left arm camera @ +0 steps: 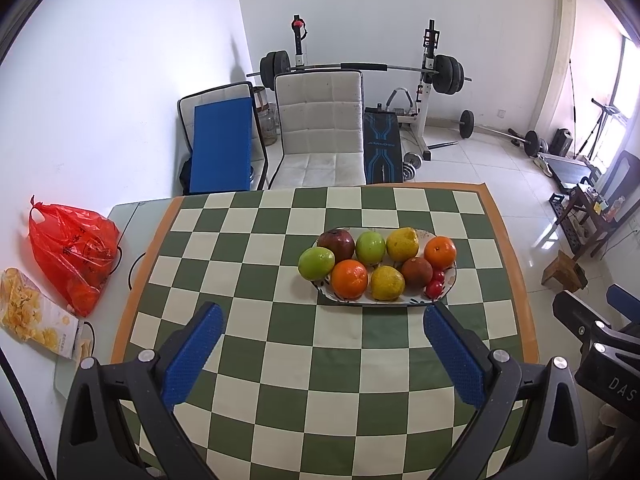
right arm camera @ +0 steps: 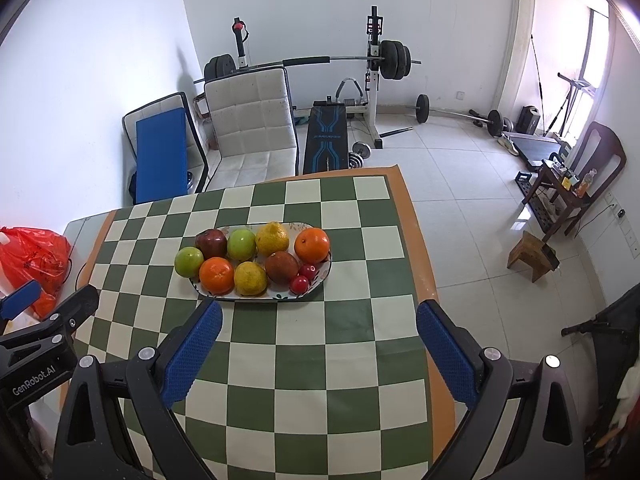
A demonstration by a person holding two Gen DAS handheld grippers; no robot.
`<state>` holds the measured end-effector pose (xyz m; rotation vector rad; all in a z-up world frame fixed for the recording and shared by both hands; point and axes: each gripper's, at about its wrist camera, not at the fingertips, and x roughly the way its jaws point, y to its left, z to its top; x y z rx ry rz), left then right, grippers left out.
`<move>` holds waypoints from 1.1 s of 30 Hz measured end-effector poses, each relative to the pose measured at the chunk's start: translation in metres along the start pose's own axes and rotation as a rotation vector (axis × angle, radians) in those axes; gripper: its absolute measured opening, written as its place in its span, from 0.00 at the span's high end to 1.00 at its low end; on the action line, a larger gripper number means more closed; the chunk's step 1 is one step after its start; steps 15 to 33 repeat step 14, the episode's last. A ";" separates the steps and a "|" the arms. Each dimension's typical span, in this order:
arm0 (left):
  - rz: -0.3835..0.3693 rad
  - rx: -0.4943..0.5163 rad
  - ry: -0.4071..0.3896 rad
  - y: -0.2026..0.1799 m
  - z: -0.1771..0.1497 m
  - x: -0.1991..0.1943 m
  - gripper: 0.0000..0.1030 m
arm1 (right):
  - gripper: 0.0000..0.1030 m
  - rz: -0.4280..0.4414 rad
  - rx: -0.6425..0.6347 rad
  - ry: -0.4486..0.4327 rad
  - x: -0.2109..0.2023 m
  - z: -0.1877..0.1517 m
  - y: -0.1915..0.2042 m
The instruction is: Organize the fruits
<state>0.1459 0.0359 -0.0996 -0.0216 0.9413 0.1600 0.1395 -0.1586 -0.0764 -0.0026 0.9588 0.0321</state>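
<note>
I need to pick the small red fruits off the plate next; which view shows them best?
The right wrist view: both small red fruits lie fully visible at the plate's near right edge. In the left wrist view, the small red fruits sit partly tucked behind the brownish fruit, close to the rim.

The left gripper (right arm camera: 16, 312) has "GenRobot.AI" written in white on its black body. The right gripper (left arm camera: 600, 344) shows the letters "DAS" on its side.
</note>
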 end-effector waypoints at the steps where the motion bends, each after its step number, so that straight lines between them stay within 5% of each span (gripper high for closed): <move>1: 0.000 0.000 -0.001 0.000 0.000 0.000 0.00 | 0.03 -0.002 -0.001 0.001 0.000 0.000 -0.001; 33: -0.001 0.004 -0.018 -0.003 0.002 -0.005 0.00 | 0.03 -0.001 0.003 -0.003 -0.002 -0.001 0.001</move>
